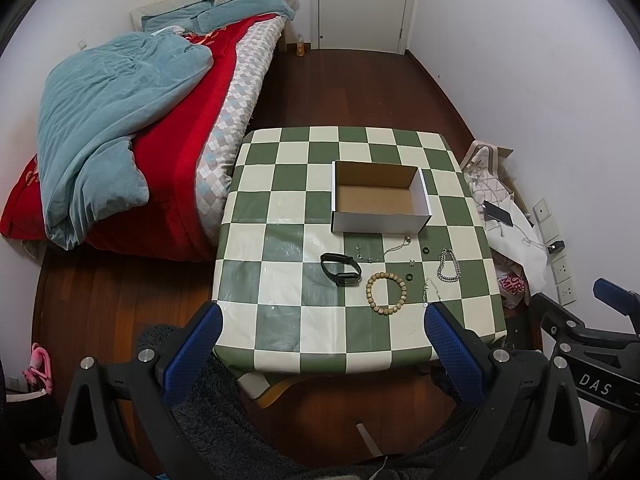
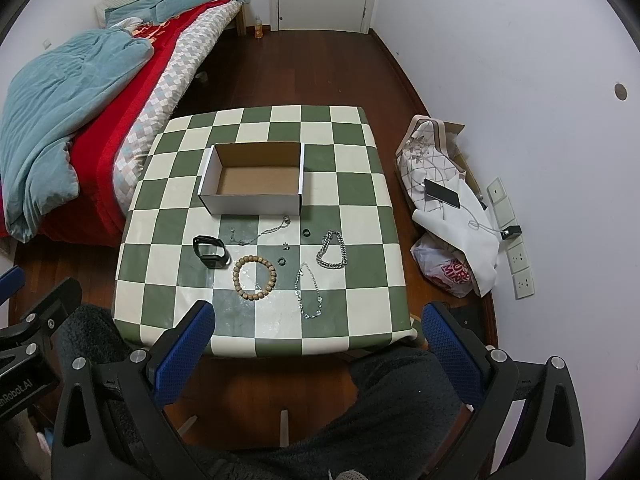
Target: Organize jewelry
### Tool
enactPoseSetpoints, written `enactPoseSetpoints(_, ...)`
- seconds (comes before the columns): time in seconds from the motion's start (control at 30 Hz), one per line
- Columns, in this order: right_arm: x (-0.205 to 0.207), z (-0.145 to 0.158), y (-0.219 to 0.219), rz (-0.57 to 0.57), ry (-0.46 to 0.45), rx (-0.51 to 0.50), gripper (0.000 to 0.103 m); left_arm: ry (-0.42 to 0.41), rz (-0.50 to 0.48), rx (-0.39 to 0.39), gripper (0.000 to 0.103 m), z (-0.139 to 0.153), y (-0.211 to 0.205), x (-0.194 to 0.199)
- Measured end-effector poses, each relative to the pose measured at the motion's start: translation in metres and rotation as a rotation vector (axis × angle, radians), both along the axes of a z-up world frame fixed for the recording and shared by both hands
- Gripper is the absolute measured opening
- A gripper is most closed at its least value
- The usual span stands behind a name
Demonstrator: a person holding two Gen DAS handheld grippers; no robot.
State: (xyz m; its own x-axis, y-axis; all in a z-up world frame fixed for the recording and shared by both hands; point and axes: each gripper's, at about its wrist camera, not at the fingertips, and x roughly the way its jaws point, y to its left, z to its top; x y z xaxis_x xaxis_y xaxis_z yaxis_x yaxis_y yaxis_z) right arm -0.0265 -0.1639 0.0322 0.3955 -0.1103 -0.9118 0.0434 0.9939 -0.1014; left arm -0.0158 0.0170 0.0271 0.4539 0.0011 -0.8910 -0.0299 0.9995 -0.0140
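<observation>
— What's my table (image 2: 356,184) covered in?
— A glossy checked cloth, plastic by its sheen. The box (image 2: 252,200) is matt cardboard, white outside, raw brown inside.
— And the jewelry?
— My beads (image 2: 255,278) look like matt wood. The chain (image 2: 332,250) is shiny metal, and the band (image 2: 210,251) is smooth black plastic.
— My fingers (image 1: 192,354)?
— Blue pads, rough and dimpled, on matt black plastic. The floor (image 1: 320,92) is polished wood.

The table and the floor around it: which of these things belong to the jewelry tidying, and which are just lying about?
For the job: cardboard box, black wristband, wooden bead bracelet, chunky silver chain, thin beaded chain, two small black rings.

Just lying about: phone, white cloth, plastic bag, bottle, bed.
</observation>
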Motion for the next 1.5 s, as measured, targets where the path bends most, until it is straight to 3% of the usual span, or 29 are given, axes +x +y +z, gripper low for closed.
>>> enactPoseSetpoints(0.4,0.007,0.002,-0.002,-0.023,-0.020,0.001,0.103,-0.014,0.020,0.023,0.103,-0.004,-0.002,0.004)
enactPoseSetpoints(0.53,0.020,-0.015,-0.021,-0.074,-0.031,0.008,0.103,-0.041,0.056,0.081,0.103,-0.020,0.002,0.021)
enactPoseSetpoints(0.7,0.036,-0.057,-0.041,-0.121,-0.015,0.060,0.102,-0.045,0.107,0.207,0.103,-0.065,0.011,0.051)
enactPoseSetpoints(0.83,0.057,-0.103,-0.052,-0.157,0.025,0.067,0.083,0.027,0.126,0.253,0.103,-0.111,0.019,0.079)
enactPoseSetpoints(1.0,0.077,-0.177,-0.075,-0.213,0.124,0.108,0.074,0.087,0.123,0.308,0.103,-0.157,0.020,0.095)
enactPoseSetpoints(1.2,0.076,-0.257,-0.072,-0.196,0.289,0.148,0.060,0.183,0.064,0.342,0.103,-0.203,-0.005,0.093)
enactPoseSetpoints(1.3,0.072,-0.280,-0.065,-0.181,0.325,0.154,0.053,0.198,0.038,0.357,0.103,-0.213,-0.018,0.091)
enactPoseSetpoints(1.4,0.068,-0.297,-0.058,-0.157,0.357,0.141,0.038,0.215,0.011,0.355,0.103,-0.222,-0.032,0.090)
enactPoseSetpoints(1.5,0.063,-0.299,-0.047,-0.116,0.324,0.085,0.022,0.246,-0.005,0.319,0.103,-0.232,-0.043,0.091)
